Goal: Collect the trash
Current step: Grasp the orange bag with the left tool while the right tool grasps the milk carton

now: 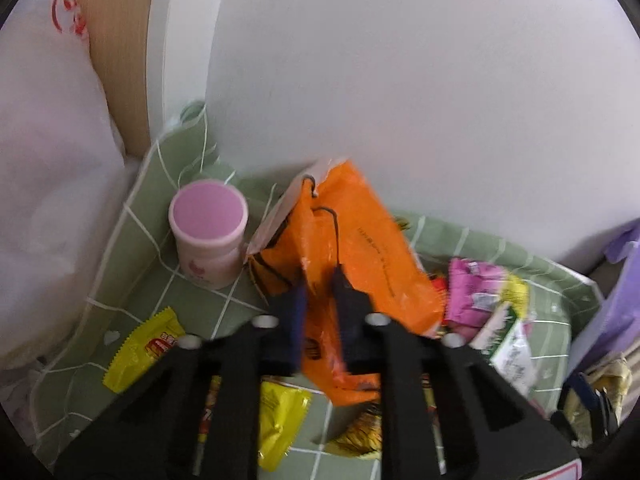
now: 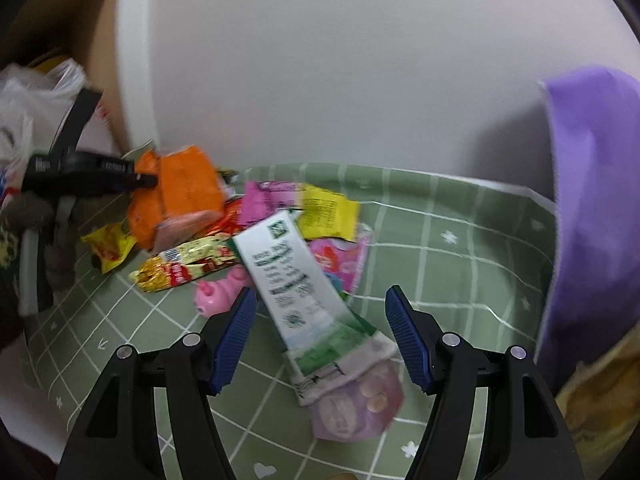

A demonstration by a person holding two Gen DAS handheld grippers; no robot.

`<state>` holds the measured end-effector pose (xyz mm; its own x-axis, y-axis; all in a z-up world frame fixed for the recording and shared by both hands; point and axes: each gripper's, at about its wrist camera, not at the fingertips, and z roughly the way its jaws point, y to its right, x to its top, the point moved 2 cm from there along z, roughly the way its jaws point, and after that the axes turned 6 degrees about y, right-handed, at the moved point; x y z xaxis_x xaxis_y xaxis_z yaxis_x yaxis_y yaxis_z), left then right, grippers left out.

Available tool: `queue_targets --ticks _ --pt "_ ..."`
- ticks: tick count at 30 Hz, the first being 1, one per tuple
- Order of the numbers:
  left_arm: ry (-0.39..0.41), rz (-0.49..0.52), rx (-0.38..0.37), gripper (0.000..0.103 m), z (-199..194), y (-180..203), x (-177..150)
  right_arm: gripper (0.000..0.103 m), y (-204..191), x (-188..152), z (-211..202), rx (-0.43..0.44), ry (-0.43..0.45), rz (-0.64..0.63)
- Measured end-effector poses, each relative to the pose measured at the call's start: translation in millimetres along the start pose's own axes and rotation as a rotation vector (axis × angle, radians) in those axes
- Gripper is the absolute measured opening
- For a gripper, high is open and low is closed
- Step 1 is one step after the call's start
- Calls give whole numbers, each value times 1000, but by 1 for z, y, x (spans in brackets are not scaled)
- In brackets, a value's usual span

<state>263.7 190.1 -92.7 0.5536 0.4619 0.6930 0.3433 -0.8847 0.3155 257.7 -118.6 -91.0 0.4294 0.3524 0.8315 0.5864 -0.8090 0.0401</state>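
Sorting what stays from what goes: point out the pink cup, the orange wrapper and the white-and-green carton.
pink cup (image 1: 208, 236): left wrist view, on its outer side wall.
orange wrapper (image 1: 372, 248): left wrist view, on its flat printed face.
white-and-green carton (image 2: 288, 276): right wrist view, on its white printed panel.

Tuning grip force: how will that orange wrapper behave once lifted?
Likely floppy: the orange wrapper is thin, creased film, pinched near one edge by the left hand-held gripper, so the rest may droop. Probably light, looks flattened. Glossy surface, may slip.
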Motion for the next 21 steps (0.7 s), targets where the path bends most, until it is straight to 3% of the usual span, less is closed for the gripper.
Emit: queue_targets --ticks 7,11,17,21 --pt "96 72 -58 2 -57 15 13 64 -20 12 42 85 -104 -73" --pt "125 103 -66 2 -81 16 17 64 -27 14 66 73 -152 -134" --pt "135 129 -95 2 -92 19 15 63 -24 15 98 87 -230 -153" --pt "136 139 -121 2 -97 20 15 54 -24 21 101 97 -235 -148"
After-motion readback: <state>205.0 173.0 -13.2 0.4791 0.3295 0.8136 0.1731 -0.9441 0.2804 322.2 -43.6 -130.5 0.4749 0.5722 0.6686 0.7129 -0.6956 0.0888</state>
